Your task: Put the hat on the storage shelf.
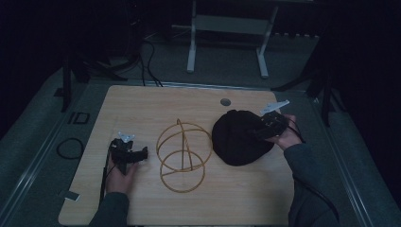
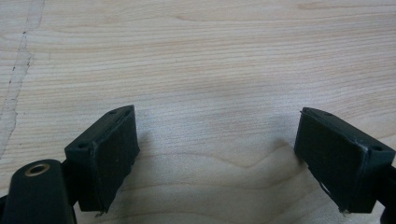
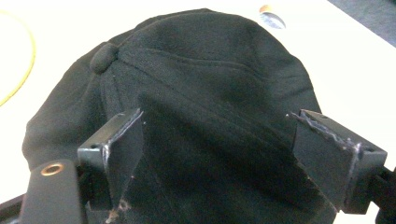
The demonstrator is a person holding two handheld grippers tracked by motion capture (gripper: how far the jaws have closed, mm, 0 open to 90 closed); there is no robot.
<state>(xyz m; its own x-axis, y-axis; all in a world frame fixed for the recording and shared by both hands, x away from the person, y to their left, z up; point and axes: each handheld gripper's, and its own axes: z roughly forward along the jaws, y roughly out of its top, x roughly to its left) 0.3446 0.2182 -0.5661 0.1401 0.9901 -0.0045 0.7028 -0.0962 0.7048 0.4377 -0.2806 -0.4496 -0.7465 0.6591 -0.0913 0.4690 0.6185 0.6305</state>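
Observation:
A black cap (image 1: 236, 137) lies on the right half of the wooden table (image 1: 142, 101); its top button (image 3: 103, 57) faces the camera in the right gripper view. My right gripper (image 1: 261, 130) hovers over the cap's right side, open, its jaws standing on either side of the black fabric (image 3: 210, 126). A yellow wire stand (image 1: 182, 155) made of rings sits at the table's middle. My left gripper (image 1: 142, 153) rests low over bare wood (image 2: 215, 93) left of the stand, open, with nothing between its fingers (image 2: 109, 154).
A round grommet (image 1: 225, 101) sits in the table near its far edge. A black cable loop (image 1: 70, 148) lies off the table's left side. White desk legs (image 1: 191, 42) stand on the floor beyond the table.

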